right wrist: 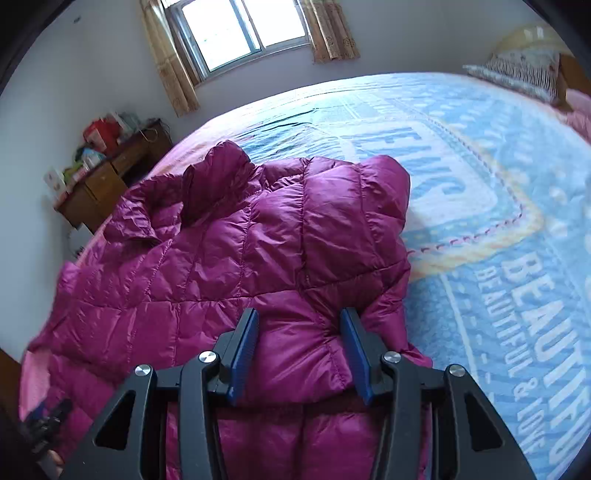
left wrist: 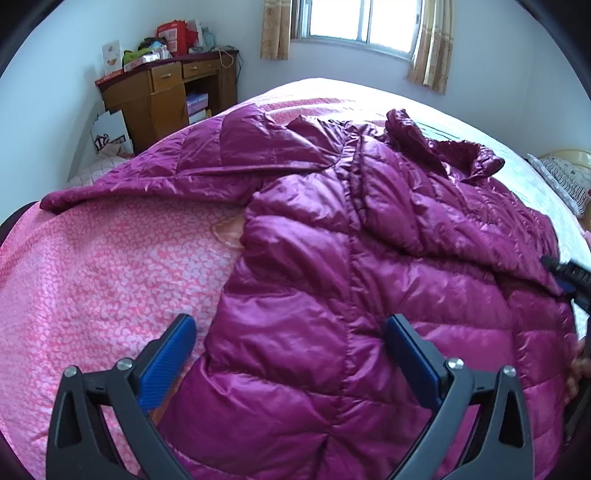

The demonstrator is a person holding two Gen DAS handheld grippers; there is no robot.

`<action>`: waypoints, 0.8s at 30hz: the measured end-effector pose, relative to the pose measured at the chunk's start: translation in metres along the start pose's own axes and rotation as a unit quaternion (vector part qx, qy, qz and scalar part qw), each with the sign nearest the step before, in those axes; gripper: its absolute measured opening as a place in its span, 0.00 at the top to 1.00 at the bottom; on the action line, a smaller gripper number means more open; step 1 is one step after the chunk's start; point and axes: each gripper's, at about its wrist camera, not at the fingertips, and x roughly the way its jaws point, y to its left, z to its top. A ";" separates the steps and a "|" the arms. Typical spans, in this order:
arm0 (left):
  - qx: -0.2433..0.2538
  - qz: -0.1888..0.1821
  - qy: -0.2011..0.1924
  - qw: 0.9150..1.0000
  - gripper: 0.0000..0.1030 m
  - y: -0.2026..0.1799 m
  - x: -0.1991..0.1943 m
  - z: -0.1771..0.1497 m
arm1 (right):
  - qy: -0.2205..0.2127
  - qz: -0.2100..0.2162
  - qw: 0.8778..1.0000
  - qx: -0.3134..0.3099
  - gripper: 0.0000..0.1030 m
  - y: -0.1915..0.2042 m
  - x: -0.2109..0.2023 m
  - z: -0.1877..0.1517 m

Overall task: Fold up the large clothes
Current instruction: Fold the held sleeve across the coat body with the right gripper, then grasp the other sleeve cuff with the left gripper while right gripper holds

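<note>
Both sets of fingers stand wide apart and grip nothing: our left gripper [left wrist: 290, 338] hangs over the near hem of the puffer jacket [left wrist: 369, 258], one blue pad over the pink bedspread [left wrist: 103, 266] and the other over the quilted panel, while our right gripper [right wrist: 299, 332] hovers above the jacket's right side, its pads astride a puffed section. The magenta jacket lies spread on the bed, collar toward the window [left wrist: 360, 20]; its right sleeve [right wrist: 354, 214] appears already folded in over the body, beside the blue blanket [right wrist: 498, 184], and its left sleeve [left wrist: 147, 177] reaches out flat across the bedspread. We judge the sleeve-folding step half done. Next we would need to carry the left gripper to that outstretched sleeve, pinch near the cuff, and draw it across the body; the slick, puffy fabric may slip or spring back.
</note>
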 end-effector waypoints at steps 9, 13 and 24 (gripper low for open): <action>-0.044 0.018 -0.022 0.999 0.00 -0.034 0.011 0.066 | -0.013 0.001 1.000 0.000 0.53 -0.002 -0.004 -0.006; -0.006 0.096 0.017 0.995 0.00 -0.051 0.056 0.071 | -0.015 -0.001 1.000 -0.002 0.53 -0.002 -0.008 -0.007; -0.053 0.094 -0.059 0.992 0.00 0.010 0.018 0.074 | -0.016 0.011 1.000 0.008 0.53 -0.007 -0.008 -0.007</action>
